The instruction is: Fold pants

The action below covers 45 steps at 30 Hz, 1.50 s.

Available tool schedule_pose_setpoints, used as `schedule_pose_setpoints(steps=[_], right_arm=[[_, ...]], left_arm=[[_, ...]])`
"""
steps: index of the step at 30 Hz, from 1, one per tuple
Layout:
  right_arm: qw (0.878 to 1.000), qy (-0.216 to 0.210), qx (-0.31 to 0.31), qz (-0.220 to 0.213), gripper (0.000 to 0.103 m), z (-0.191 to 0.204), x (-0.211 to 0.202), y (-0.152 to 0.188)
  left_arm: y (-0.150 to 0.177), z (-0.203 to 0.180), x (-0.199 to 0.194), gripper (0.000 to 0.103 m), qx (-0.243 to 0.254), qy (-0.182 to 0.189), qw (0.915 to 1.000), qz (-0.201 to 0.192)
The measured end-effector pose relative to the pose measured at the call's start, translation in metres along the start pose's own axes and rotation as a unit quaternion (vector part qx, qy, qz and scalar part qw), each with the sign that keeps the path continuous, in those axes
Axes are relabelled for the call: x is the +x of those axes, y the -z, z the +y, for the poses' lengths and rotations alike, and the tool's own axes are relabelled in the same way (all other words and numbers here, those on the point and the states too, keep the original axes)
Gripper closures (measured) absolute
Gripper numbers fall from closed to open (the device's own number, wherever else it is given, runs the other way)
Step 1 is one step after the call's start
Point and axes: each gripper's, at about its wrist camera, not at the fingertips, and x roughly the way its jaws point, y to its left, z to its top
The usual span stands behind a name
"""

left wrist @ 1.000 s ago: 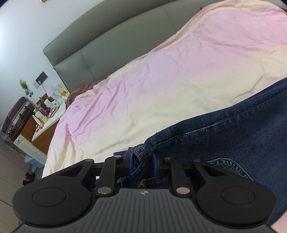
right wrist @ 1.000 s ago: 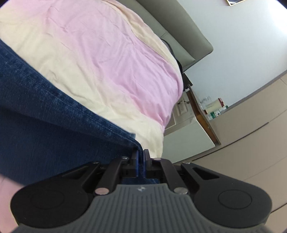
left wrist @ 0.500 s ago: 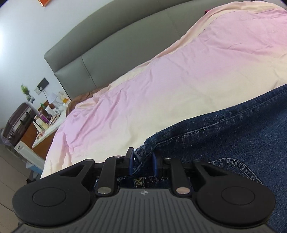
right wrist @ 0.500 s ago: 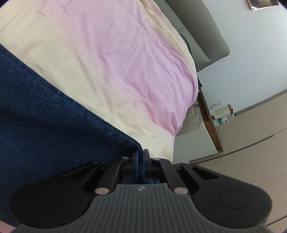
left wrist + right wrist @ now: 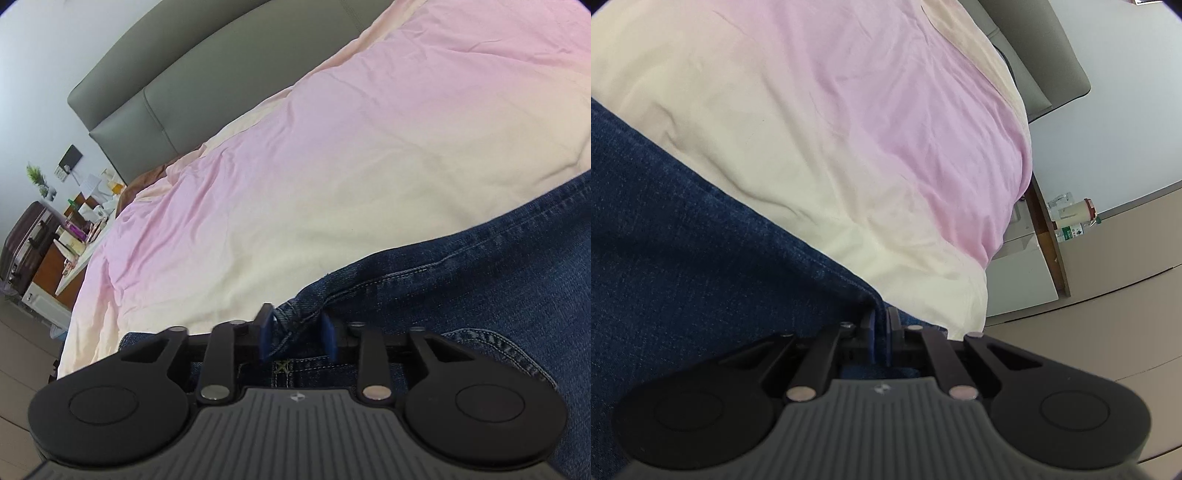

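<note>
Dark blue jeans (image 5: 480, 291) lie on a pink and cream bed cover (image 5: 332, 147). My left gripper (image 5: 297, 334) is low over the waistband corner, with bunched denim and stitched seams between its blue pads (image 5: 265, 336), which stand somewhat apart around the fabric. In the right wrist view the jeans (image 5: 683, 236) spread to the left. My right gripper (image 5: 881, 332) is shut on a thin denim edge near the bed's corner.
A grey padded headboard (image 5: 207, 70) runs along the back. A cluttered bedside table (image 5: 77, 236) and a dark suitcase (image 5: 26, 251) stand left. In the right wrist view a nightstand (image 5: 1045, 236) with bottles (image 5: 1071, 221) stands beside the bed cover (image 5: 849, 110).
Both grippers have moved forward and lower over the bed with the jeans. The left pads stand wider apart around the waistband than before. The right grip is unchanged.
</note>
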Motion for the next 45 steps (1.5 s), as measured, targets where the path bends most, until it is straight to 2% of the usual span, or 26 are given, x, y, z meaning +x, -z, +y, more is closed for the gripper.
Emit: schedule_pose_setpoints(steps=[1, 2, 3, 4, 9, 12, 15, 17, 21, 24, 27, 28, 30, 31, 32, 33, 36, 38, 39, 40, 41, 42, 44, 45], right_arm=[[1.0, -0.001, 0.005, -0.005, 0.089, -0.001, -0.001, 0.001], [1.0, -0.003, 0.011, -0.005, 0.077, -0.002, -0.002, 0.002], [1.0, -0.005, 0.018, -0.006, 0.056, -0.004, -0.005, 0.003], [1.0, -0.006, 0.023, -0.011, 0.05, -0.005, -0.009, 0.005], [0.999, -0.012, 0.037, -0.024, 0.047, -0.004, -0.041, 0.012], [0.996, -0.049, 0.066, -0.04, 0.044, 0.0, -0.075, 0.02], [0.986, -0.107, 0.114, -0.051, 0.044, 0.008, -0.11, 0.032], [0.976, -0.148, 0.15, -0.058, 0.044, 0.017, -0.132, 0.044], [0.953, -0.212, 0.206, -0.068, 0.044, 0.046, -0.175, 0.066], [0.938, -0.237, 0.243, -0.065, 0.044, 0.072, -0.195, 0.08], [0.919, -0.252, 0.3, -0.047, 0.044, 0.094, -0.206, 0.089], [0.913, -0.254, 0.316, -0.043, 0.044, 0.1, -0.209, 0.091], [0.903, -0.258, 0.341, -0.041, 0.044, 0.11, -0.22, 0.096], [0.9, -0.261, 0.347, -0.04, 0.044, 0.114, -0.225, 0.098], [0.898, -0.264, 0.349, -0.038, 0.044, 0.119, -0.23, 0.099], [0.899, -0.264, 0.349, -0.036, 0.044, 0.123, -0.234, 0.1], [0.903, -0.257, 0.344, -0.029, 0.044, 0.136, -0.242, 0.098], [0.903, -0.26, 0.341, -0.019, 0.044, 0.143, -0.242, 0.094], [0.904, -0.259, 0.34, -0.013, 0.044, 0.146, -0.243, 0.092], [0.904, -0.258, 0.34, -0.01, 0.044, 0.148, -0.243, 0.089], [0.904, -0.259, 0.341, -0.008, 0.044, 0.15, -0.243, 0.085], [0.902, -0.26, 0.344, -0.006, 0.044, 0.151, -0.244, 0.083], [0.897, -0.269, 0.352, -0.001, 0.044, 0.151, -0.245, 0.078], [0.895, -0.274, 0.352, -0.002, 0.044, 0.152, -0.245, 0.075]], left_arm=[[0.0, 0.002, -0.004, 0.023, -0.002, 0.009, 0.9999, -0.004], [0.0, 0.004, -0.009, 0.013, -0.009, 0.01, 0.9998, -0.012], [-0.001, 0.006, -0.014, 0.006, -0.013, 0.003, 0.9998, -0.017], [-0.002, 0.008, -0.017, 0.006, -0.013, 0.003, 0.9998, -0.017], [0.005, 0.039, -0.044, 0.007, -0.051, 0.023, 0.9985, 0.003], [0.022, 0.065, -0.068, 0.009, -0.097, 0.038, 0.9945, 0.014], [0.05, 0.094, -0.092, 0.009, -0.174, 0.049, 0.9834, 0.019], [0.072, 0.113, -0.103, 0.009, -0.229, 0.059, 0.9713, 0.021], [0.121, 0.131, -0.112, 0.009, -0.307, 0.061, 0.9494, 0.025], [0.157, 0.14, -0.103, 0.009, -0.391, 0.082, 0.9161, 0.032], [0.193, 0.153, -0.093, 0.009, -0.492, 0.096, 0.8651, 0.025], [0.205, 0.158, -0.089, 0.009, -0.529, 0.098, 0.8427, 0.02], [0.22, 0.165, -0.08, 0.009, -0.574, 0.105, 0.812, 0.012], [0.225, 0.169, -0.073, 0.01, -0.591, 0.114, 0.7983, 0.012], [0.228, 0.172, -0.064, 0.012, -0.603, 0.118, 0.7889, 0.018], [0.228, 0.172, -0.056, 0.014, -0.607, 0.119, 0.785, 0.027], [0.221, 0.167, -0.029, 0.015, -0.6, 0.139, 0.7866, 0.049], [0.22, 0.165, -0.019, 0.018, -0.61, 0.144, 0.7781, 0.045], [0.22, 0.166, -0.017, 0.038, -0.614, 0.149, 0.7743, 0.043], [0.218, 0.166, -0.016, 0.065, -0.61, 0.152, 0.7763, 0.04], [0.212, 0.166, -0.019, 0.07, -0.595, 0.143, 0.7897, 0.038], [0.203, 0.165, -0.026, 0.082, -0.571, 0.134, 0.8094, 0.03], [0.177, 0.161, -0.052, 0.085, -0.498, 0.101, 0.8609, -0.012], [0.169, 0.161, -0.064, 0.086, -0.479, 0.092, 0.8726, -0.029]])
